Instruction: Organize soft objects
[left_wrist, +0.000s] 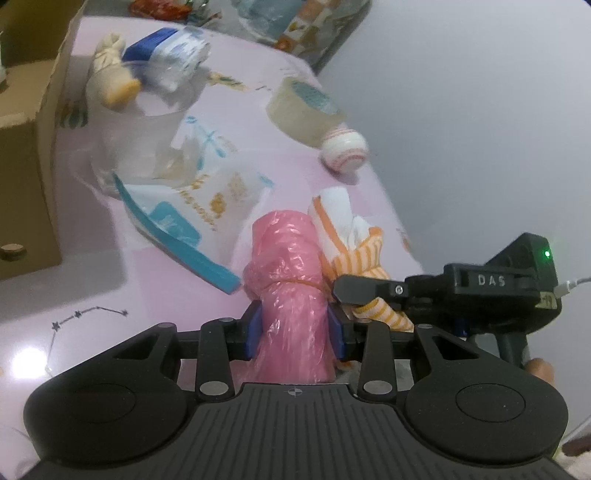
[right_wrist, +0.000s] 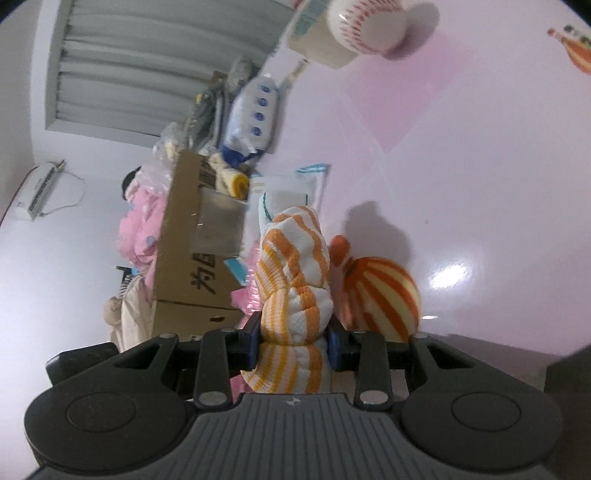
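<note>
Left gripper (left_wrist: 295, 334) has its blue pads clamped on a pink plastic bag bundle (left_wrist: 286, 266), jaws narrowed to the bundle's width; the bundle is tied at the waist with a thin band and stands up off the pink table (left_wrist: 155, 284). Right gripper (right_wrist: 294, 341) grips an orange-and-white striped cloth (right_wrist: 293, 280) the same way — pads pressed into both sides, cloth knotted and bulging above the jaws. In the left wrist view the right gripper comes in from the right, just beside the pink bundle, the striped cloth touching the bundle's right side. Just behind the cloth in the right wrist view sits an orange striped ball (right_wrist: 384, 295) on the table. Next out, left wrist view: a flat plastic package with a teal edge (left_wrist: 173, 218), then a baseball (left_wrist: 344, 148) touching a roll of clear tape (left_wrist: 304, 107) near the table's right edge. Cardboard box (left_wrist: 27, 155) stands at the left edge. Far end — a blue-and-white pack (left_wrist: 171, 55) beside a beige knotted cloth (left_wrist: 110, 72); clutter behind is too blurred to tell.
</note>
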